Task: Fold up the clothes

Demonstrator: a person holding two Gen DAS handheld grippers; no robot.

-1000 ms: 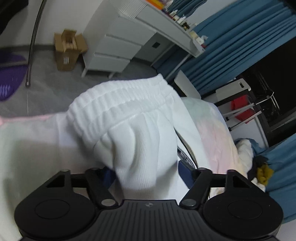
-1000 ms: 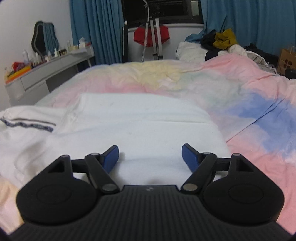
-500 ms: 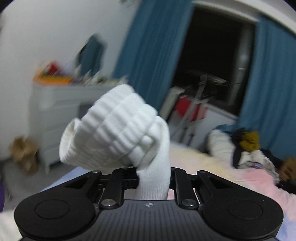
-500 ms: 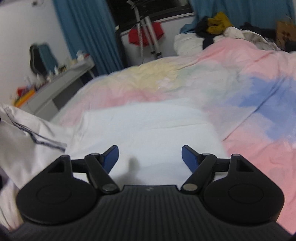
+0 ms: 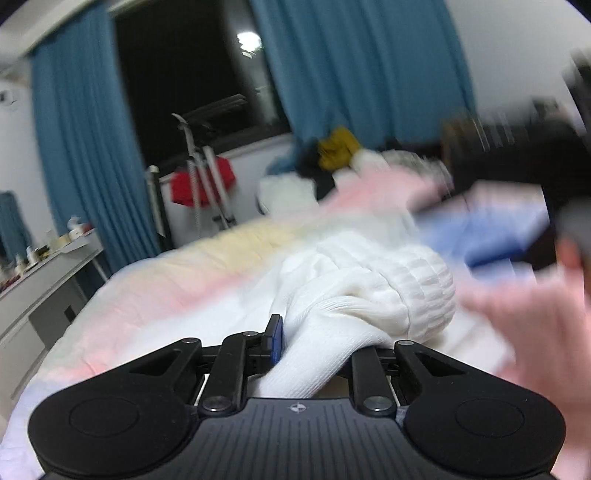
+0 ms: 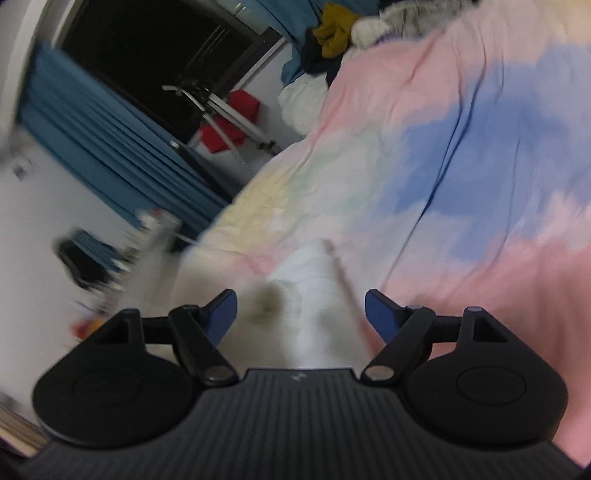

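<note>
Left gripper (image 5: 312, 341): blue-padded fingers (image 5: 275, 338) clamped on a bunched white ribbed knit garment (image 5: 373, 295), whose elastic waistband bulges just beyond and to the right of the tips, above the pastel pink, yellow and blue bedsheet (image 5: 192, 280). Right gripper (image 6: 300, 314): fingers spread wide apart, holding nothing, poised over a blurred white cloth (image 6: 317, 295) lying flat on the same sheet (image 6: 461, 184). Open sheet extends ahead and to the right of both tools. Left edge of the bed borders a white dresser (image 5: 40, 280) and blue curtains (image 5: 85, 147); a heap of dark and mustard clothes (image 6: 332, 33) lies at the far end. Motion blur obscures the right margin of the left view.
</note>
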